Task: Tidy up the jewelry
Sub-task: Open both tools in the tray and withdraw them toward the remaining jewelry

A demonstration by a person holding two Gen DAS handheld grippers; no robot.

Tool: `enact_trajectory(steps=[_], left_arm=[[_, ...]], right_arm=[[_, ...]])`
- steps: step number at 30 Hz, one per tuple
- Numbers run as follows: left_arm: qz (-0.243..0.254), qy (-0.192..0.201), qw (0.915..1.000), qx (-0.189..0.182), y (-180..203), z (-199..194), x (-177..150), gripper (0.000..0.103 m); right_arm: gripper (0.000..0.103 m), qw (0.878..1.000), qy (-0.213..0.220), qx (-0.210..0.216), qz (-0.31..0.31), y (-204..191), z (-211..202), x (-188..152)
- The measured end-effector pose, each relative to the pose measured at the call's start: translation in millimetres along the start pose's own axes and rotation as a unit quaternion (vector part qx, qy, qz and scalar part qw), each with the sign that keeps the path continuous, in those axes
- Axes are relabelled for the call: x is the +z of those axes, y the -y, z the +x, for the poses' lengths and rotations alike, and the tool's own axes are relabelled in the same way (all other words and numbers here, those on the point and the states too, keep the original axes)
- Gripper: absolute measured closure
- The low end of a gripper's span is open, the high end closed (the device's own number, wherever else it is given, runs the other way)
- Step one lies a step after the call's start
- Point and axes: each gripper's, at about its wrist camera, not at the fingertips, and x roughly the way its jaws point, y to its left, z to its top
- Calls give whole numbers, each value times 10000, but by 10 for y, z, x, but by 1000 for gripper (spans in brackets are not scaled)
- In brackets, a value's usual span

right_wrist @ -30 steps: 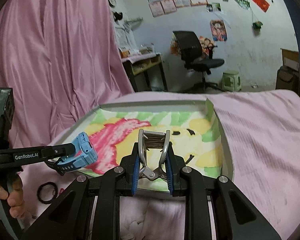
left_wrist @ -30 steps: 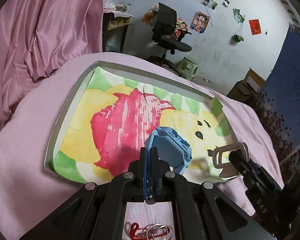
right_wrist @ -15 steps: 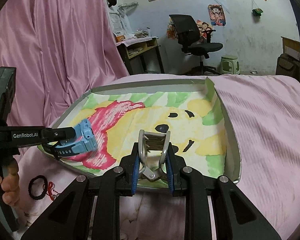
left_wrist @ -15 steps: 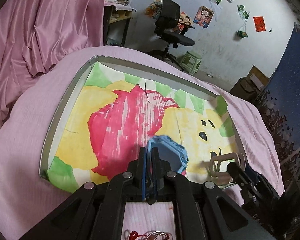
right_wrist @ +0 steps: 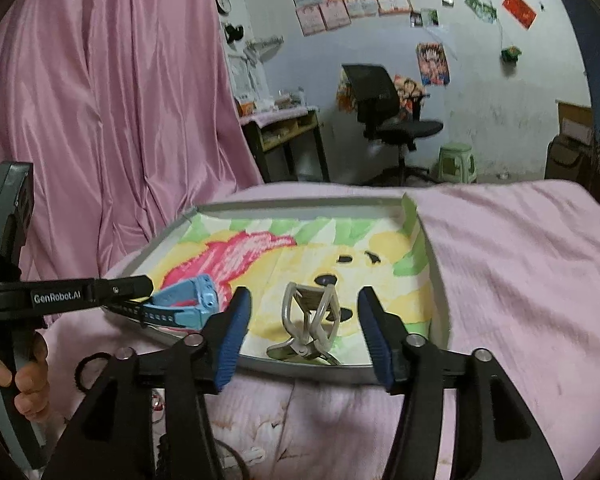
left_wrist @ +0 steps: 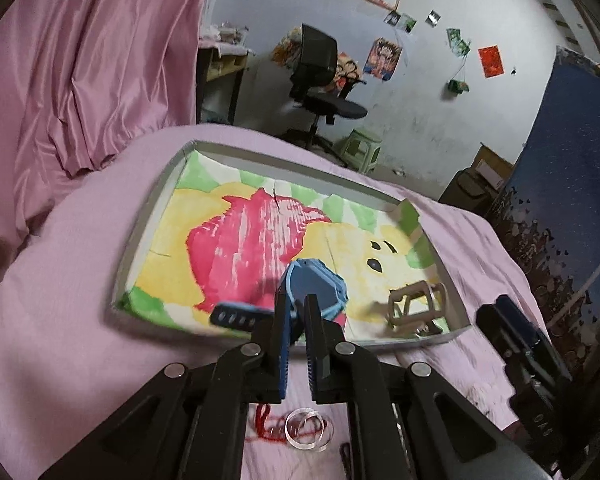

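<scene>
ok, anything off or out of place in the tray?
Yes: the silver eyelash curler lying in the tray is a beauty tool, not jewelry. The right gripper has just opened and its pads stand clear of it. The tray's painted paper liner has a short tear at its far edge.

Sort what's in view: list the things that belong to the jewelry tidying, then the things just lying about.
Job:
blue watch, held in left gripper
metal clip, in tray, right gripper open
clear ring
red cord
black band

Lying about:
office chair
green stool
pink curtain
</scene>
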Motion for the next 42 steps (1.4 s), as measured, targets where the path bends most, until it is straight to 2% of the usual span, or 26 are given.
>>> enact_trajectory(steps=[2,4,5,6,8,11,14,17,19,21,29,42], left_arm=[[14,144,9999,-22,-15,-117,-62,86],[-47,324,9995,-47,-41,-251,-133,63],[-91,451,9989,-67,-59,-322,-168,56],[-122,574,9983,-67,-67,-387,-202,43],[-141,808,9966,-58,-86,-517,-269,39],[-108,939,9955,-63,-102,-653,-352,37],[-5,1130,9936,-3,-110,-800,-450,28],[154,1255,9920,32,-99,-930,-535,22],[286,1331,9906,90,-82,-1016,-597,12],[457,1407,9889,110,-63,-1110,-686,7],[852,1321,9873,217,-35,-1233,-946,2],[974,710,9923,274,-91,-1099,-1094,2]], right_arm=[[43,9998,194,-21,-67,-33,-156,-5],[37,9993,371,-30,-104,-54,-305,-2],[34,9989,462,-20,-110,-65,-379,-5],[32,9986,522,-8,-116,-69,-436,-11],[30,9978,641,-6,-149,-100,-580,-34],[25,9972,720,-4,-220,-151,-731,-60],[22,9967,771,35,-245,-185,-856,-106],[14,9961,824,52,-304,-218,-968,-162],[12,9959,853,66,-308,-243,-1031,-199],[9,9961,821,70,-331,-270,-1078,-240],[4,9964,693,-8,-485,-300,-1314,-411],[4,9979,125,-55,-629,-230,-1360,-544]])
